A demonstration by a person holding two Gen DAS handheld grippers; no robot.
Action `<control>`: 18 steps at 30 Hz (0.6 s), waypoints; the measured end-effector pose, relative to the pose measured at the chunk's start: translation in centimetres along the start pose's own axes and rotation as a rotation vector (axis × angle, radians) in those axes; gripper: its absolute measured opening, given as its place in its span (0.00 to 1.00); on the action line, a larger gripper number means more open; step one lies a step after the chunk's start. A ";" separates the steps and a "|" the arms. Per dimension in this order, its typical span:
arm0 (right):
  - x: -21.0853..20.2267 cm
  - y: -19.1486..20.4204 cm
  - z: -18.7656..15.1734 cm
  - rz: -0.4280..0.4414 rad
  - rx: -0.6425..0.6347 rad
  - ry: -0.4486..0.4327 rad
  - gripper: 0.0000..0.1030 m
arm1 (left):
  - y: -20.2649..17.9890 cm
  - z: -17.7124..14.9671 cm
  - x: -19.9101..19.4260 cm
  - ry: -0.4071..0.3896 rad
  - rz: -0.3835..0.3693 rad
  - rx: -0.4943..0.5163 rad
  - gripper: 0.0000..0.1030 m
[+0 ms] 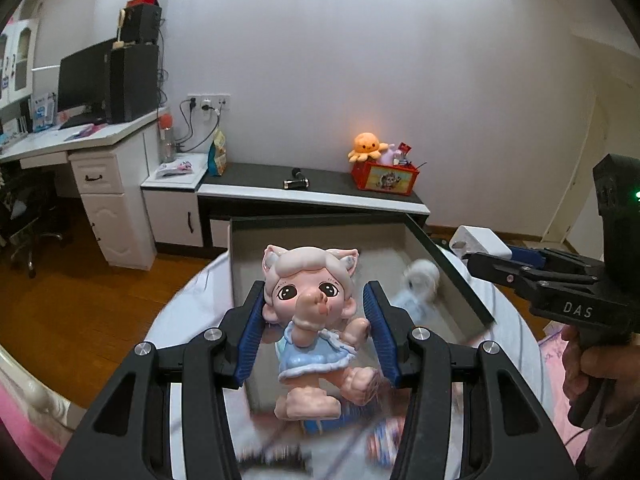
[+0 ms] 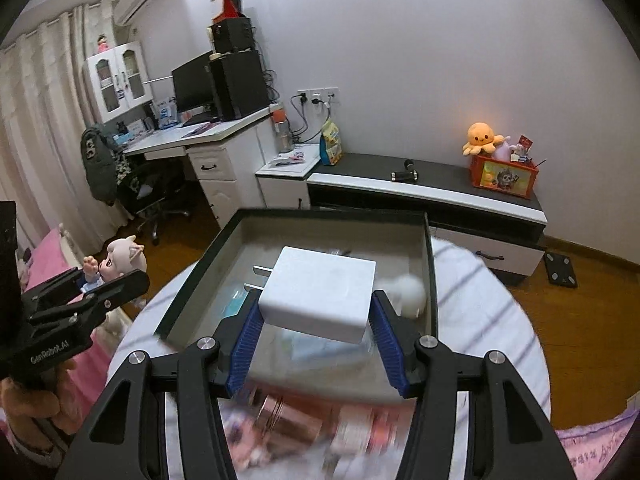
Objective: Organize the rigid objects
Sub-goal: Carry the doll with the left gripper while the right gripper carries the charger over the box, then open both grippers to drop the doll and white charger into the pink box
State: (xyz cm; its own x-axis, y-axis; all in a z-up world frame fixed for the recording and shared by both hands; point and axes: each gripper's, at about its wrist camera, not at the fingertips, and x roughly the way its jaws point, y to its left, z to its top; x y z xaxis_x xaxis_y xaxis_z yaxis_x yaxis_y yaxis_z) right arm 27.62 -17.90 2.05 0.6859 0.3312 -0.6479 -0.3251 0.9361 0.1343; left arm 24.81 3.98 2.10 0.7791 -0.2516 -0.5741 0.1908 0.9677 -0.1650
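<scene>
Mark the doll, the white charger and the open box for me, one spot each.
doll (image 1: 308, 292), left wrist view, on its face.
white charger (image 2: 320, 292), right wrist view, on its flat top face.
open box (image 2: 332, 213), right wrist view, on the dark far rim.

Left wrist: close above the open box (image 1: 448, 268), angled down toward the far wall.
Right wrist: same angle, alongside.
Shared: box, low cabinet (image 2: 432, 188).

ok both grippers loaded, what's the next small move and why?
Probably carry both forward over the open box and lower them. The left gripper grips the doll, the right gripper the white charger, and both hang above the box's near edge.
</scene>
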 end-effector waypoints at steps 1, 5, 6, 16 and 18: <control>1.1 -0.5 0.7 0.000 0.009 0.016 0.53 | 0.2 0.7 1.4 0.015 0.002 -0.005 0.48; 5.5 -2.2 1.8 -0.015 0.036 0.092 0.53 | 0.7 2.0 6.0 0.078 0.004 -0.026 0.48; 6.5 -2.6 1.8 -0.017 0.043 0.110 0.53 | 0.7 2.2 7.4 0.097 0.012 -0.023 0.48; 11.9 -5.1 1.6 -0.017 0.080 0.221 0.54 | 0.6 1.6 13.5 0.206 0.043 -0.028 0.48; 12.0 -5.4 1.5 -0.014 0.091 0.221 0.57 | 0.5 1.6 13.4 0.204 0.065 -0.024 0.54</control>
State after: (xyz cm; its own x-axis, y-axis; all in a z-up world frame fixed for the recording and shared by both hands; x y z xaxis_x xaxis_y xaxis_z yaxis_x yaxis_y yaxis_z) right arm 38.58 -18.83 -5.32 0.5271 0.2938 -0.7974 -0.2502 0.9504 0.1849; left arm 36.30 1.14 -4.42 0.6518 -0.1896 -0.7343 0.1279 0.9819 -0.1399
